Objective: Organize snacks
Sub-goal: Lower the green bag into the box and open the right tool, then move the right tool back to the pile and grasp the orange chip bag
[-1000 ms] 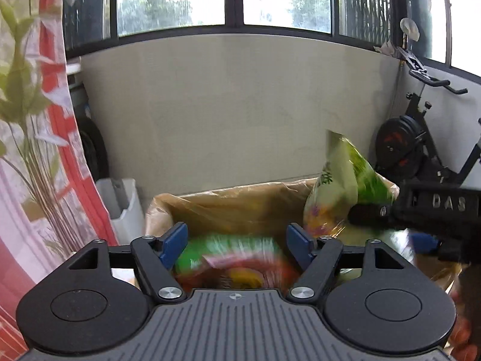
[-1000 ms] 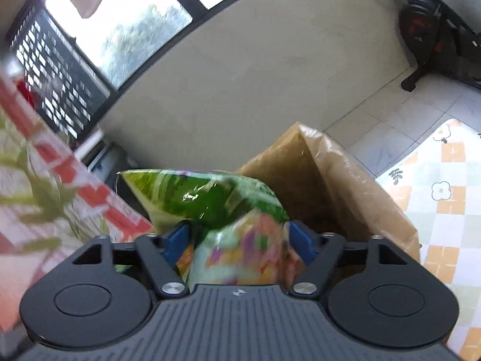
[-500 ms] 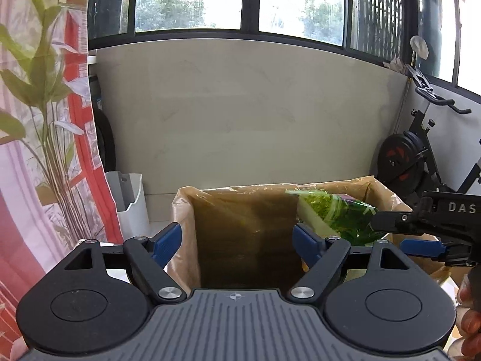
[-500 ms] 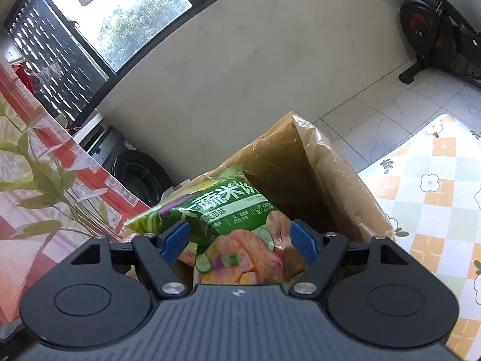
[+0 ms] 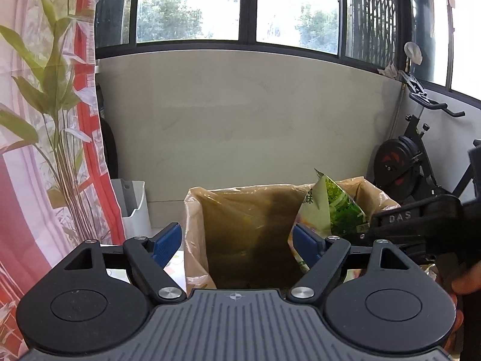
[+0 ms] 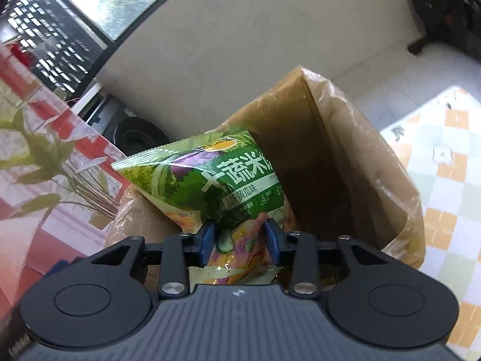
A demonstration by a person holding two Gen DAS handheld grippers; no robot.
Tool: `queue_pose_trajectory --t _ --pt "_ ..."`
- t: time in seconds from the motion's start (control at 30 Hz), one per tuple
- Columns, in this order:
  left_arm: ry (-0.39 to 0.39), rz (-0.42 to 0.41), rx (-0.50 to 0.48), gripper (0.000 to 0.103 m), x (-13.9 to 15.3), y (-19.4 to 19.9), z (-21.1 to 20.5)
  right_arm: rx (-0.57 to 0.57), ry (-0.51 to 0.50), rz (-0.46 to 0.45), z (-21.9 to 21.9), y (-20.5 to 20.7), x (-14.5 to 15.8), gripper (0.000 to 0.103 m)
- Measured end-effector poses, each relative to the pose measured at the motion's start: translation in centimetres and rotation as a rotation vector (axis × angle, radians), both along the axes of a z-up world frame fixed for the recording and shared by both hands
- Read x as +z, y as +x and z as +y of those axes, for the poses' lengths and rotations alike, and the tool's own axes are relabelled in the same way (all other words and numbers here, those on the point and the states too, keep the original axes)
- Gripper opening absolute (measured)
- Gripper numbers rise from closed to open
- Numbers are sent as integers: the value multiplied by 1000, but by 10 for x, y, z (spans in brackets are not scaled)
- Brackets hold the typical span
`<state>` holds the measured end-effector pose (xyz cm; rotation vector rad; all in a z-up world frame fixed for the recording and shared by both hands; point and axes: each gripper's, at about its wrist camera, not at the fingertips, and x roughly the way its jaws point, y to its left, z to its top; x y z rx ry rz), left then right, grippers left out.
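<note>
Two claws: both hang over one lined cardboard box, each seen from its own wrist camera.
Right claw: its blue pads have just been closing and now pinch the lower part of the snack bag, which bulges between them.
Snack bag: green, with white Chinese lettering and vegetable pictures; its top leans away to the far left over the box's left rim, and its lower end dips inside the box.
Snack bag from the left wrist view: one corner pokes up above the box's far right rim, with the right claw's dark body just beside it on the right.
Left claw: jaws spread wide, nothing between them; the box's open mouth shows in the gap.
Hand: only a sliver shows at the right edge, under the right claw's body.
Box: brown cardboard with a clear plastic liner folded over its rim; the inside is dark.
Worktop cloth: checked in orange and pale green with small flowers, right of the box.
White bin: on the floor, far left of the box, against the wall.
Curtain: red and pink with green leaves, along the left.
Exercise bike: black, far right, by the wall.
Windows: dark-framed, above the pale wall, trees outside.
</note>
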<state>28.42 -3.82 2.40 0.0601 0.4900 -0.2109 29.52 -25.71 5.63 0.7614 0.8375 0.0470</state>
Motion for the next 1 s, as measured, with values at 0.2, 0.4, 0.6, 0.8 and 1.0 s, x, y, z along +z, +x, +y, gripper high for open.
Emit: queue_pose_trajectory --t 0.2,0.4,0.6,0.8,1.0 --pt "-9 0 10 83 -3 -1 7 26 -48 111 12 12 -7 35" --pt "-30 0 28 83 -3 -4 15 89 -98 36 23 5 13 71" --pt "-47 -6 45 83 -4 -15 24 177 -236 -73 22 -15 32 74" --pt "-74 7 95 83 -15 -34 43 262 -382 -227 16 -47 38 77" --pt "-43 40 130 83 -29 -55 62 341 -439 -365 4 -83 36 87"
